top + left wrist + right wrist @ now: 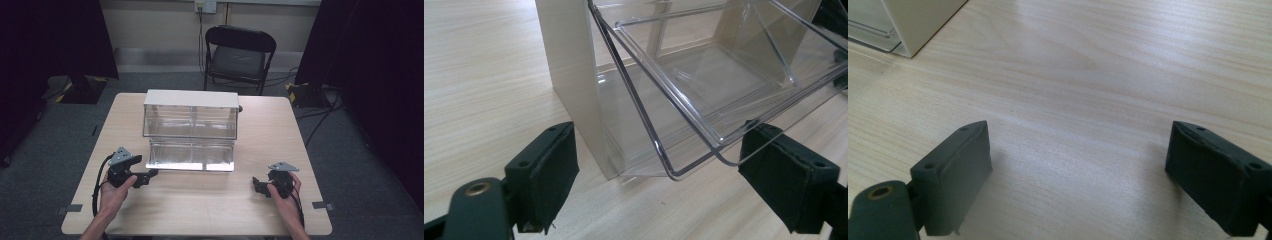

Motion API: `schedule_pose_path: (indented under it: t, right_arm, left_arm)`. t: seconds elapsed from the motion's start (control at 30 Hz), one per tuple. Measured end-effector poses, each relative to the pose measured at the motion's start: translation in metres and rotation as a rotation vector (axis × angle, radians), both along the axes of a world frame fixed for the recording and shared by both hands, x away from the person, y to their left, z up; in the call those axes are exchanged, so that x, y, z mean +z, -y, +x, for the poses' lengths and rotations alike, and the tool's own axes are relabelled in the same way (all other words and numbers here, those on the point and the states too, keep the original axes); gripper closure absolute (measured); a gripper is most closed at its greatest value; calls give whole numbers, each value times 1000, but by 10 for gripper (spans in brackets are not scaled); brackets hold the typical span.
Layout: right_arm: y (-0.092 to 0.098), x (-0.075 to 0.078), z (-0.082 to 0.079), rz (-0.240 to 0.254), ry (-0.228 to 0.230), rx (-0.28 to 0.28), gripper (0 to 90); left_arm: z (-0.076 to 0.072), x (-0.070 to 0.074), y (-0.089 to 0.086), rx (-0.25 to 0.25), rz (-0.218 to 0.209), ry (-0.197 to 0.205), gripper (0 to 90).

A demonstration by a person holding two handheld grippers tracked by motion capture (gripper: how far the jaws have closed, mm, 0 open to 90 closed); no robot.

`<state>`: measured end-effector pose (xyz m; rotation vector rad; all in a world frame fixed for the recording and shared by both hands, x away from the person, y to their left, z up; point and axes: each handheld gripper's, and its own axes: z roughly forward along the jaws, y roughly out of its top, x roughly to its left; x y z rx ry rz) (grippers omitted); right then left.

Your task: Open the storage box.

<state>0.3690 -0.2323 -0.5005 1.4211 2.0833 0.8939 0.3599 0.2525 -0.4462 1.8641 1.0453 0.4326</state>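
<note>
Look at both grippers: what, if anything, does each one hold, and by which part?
Nothing is held. The left gripper stands open around the clear drawer's front corner without pressing it; the right gripper is open above the table.

Two handheld black grippers, bare forearms

My left gripper [150, 176] and right gripper [257, 184] are matte black, each topped by a grey three-cornered plate, with a black cable trailing toward the near edge. Their blocky pads [551, 172] are wrapped in dark, slightly frayed covering, with small screw holes and a brass-ringed pivot hole. I see no sleeves.
</note>
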Motion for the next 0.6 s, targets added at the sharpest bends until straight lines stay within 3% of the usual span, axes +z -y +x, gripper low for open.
schedule_pose_path:
  t: [0.6]
  right_arm:
    - [0, 0, 0, 0, 0, 0, 104]
  left_arm:
    - [1, 3, 1, 3, 17, 7, 159]
